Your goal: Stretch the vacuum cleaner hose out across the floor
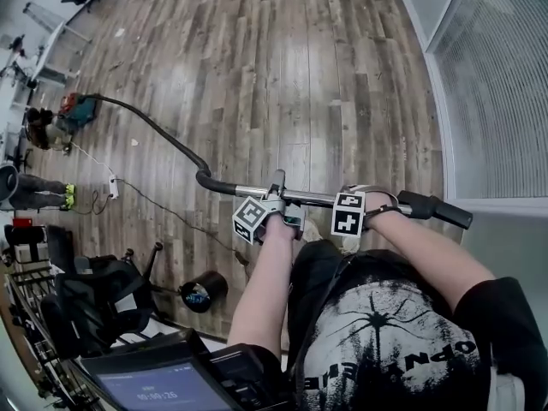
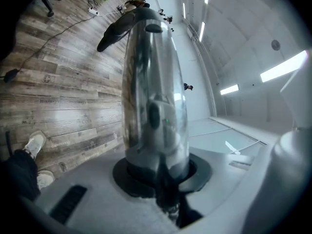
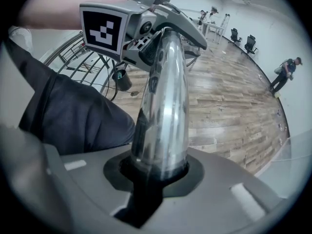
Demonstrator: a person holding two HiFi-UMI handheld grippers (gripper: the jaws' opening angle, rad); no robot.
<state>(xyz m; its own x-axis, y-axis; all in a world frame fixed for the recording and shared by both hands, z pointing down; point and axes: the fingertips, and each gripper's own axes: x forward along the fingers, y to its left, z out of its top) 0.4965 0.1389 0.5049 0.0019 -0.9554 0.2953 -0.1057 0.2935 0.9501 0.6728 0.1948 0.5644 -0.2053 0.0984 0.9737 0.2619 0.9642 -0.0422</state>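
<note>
Left gripper (image 1: 274,197) and right gripper (image 1: 364,202) each clamp the chrome wand (image 1: 312,198), held level above the wooden floor (image 1: 300,75). From the wand's left end the black hose (image 1: 154,127) curves across the boards to the vacuum cleaner (image 1: 79,110) near the floor's left edge.

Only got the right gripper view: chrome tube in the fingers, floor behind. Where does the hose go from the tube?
Observer: In the head view the hose leaves the left end of the tube and runs to the vacuum at far left.
Operator: Straight?
Observer: No, it bows in a curve across the floor.
Operator: Anything behind my gripper?
Observer: A black handle sticks out past the right gripper. The left gripper clamps the tube further left.
</note>
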